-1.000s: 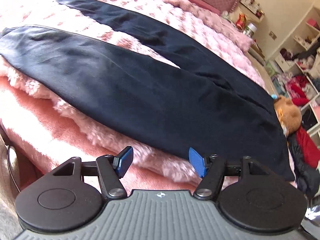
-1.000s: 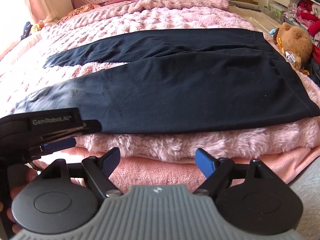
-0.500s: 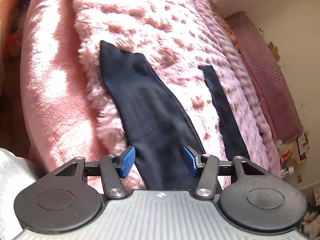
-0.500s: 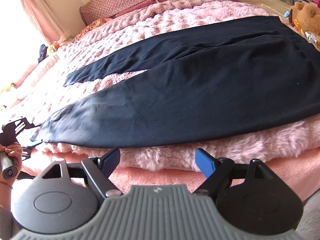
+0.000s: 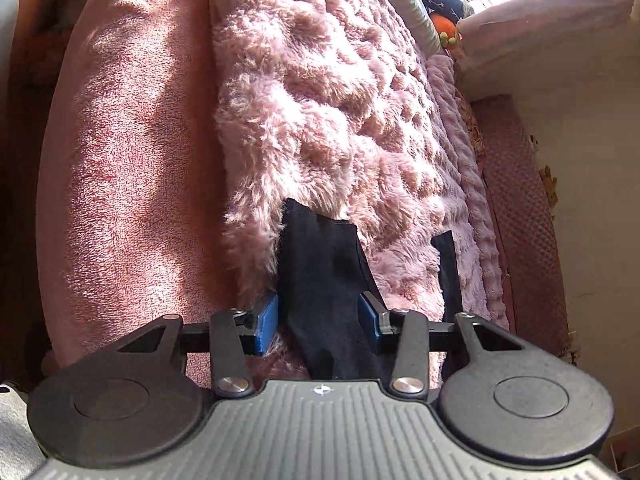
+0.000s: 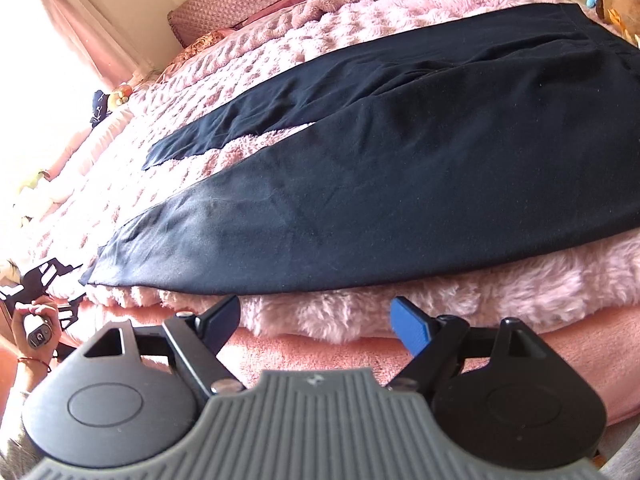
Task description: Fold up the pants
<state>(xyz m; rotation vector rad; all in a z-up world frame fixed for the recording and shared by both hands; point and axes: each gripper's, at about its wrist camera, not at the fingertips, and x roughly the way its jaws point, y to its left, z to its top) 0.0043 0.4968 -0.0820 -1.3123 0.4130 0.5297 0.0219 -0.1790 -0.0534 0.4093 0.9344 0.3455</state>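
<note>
two grippers working at dark pants (image 6: 400, 168) lying flat on a bed's pink blanket (image 6: 460, 300).
left gripper (image 5: 318, 320) is closing its jaws around the near leg's cuff, pads not yet pressing; right gripper (image 6: 316, 318) is hovering at the bed's edge, jaws wide apart, holding nothing.

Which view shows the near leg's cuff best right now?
The left wrist view: the near leg's cuff fills the centre, lying between the closing fingers of the left claw on the fluffy blanket. The right wrist view shows the same cuff only small at the far left, though it lays out the whole pants.
</note>
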